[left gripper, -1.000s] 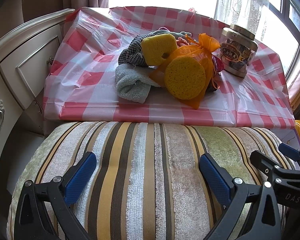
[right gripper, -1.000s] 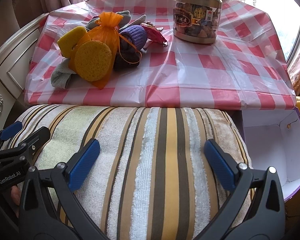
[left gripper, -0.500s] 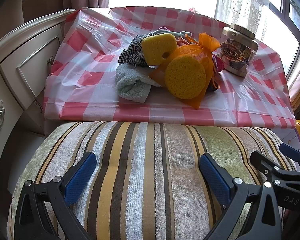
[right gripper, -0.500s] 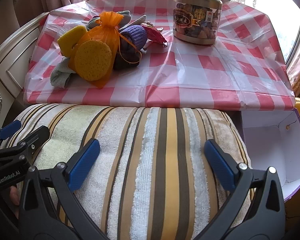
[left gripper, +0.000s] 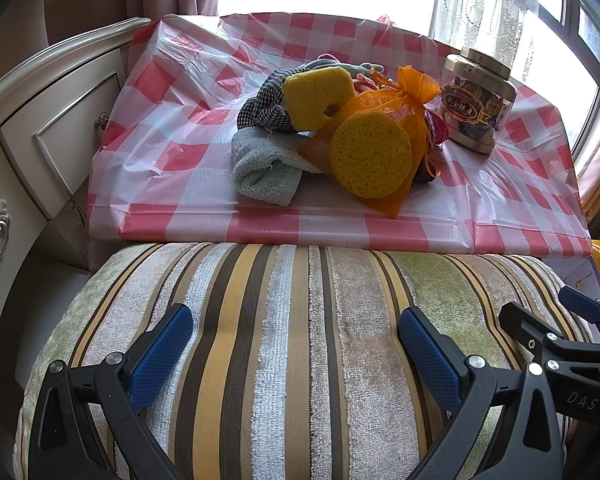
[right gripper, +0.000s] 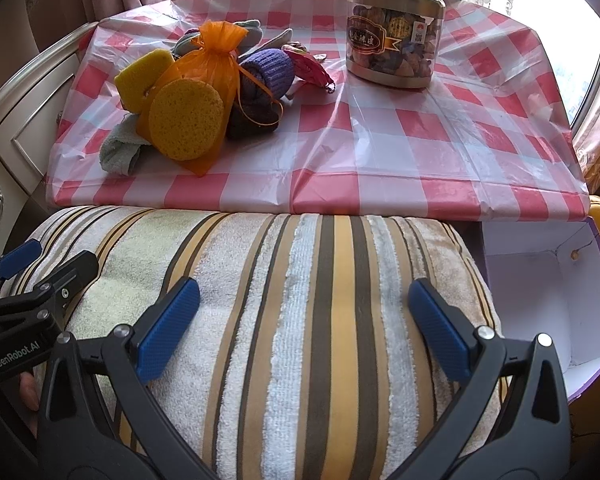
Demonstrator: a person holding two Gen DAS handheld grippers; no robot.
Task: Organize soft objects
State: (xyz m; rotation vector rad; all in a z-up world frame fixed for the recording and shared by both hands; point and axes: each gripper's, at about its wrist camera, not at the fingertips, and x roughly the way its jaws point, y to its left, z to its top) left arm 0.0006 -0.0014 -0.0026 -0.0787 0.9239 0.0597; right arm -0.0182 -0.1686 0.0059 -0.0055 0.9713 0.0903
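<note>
Two grippers hover side by side above a large striped cushion (left gripper: 300, 344) that fills the foreground: the left gripper (left gripper: 296, 354) and the right gripper (right gripper: 304, 326) both have their jaws spread wide and hold nothing. Beyond the cushion, a table with a red-checked cover (right gripper: 380, 152) carries the soft objects in one untidy heap: a grey towel (left gripper: 264, 172), an orange mesh bag (right gripper: 208, 76), a round sponge (left gripper: 370, 156), a yellow sponge block (left gripper: 318, 96) and a purple knit item (right gripper: 270, 72). An open white box (right gripper: 536, 292) sits at the right. Judged status: sorting not yet begun; the next move calls for reaching to the heap. Legible writing: "GenRobot.AI" and "DAS" on the gripper bodies; the jar (right gripper: 394, 36) label is unreadable.
</note>
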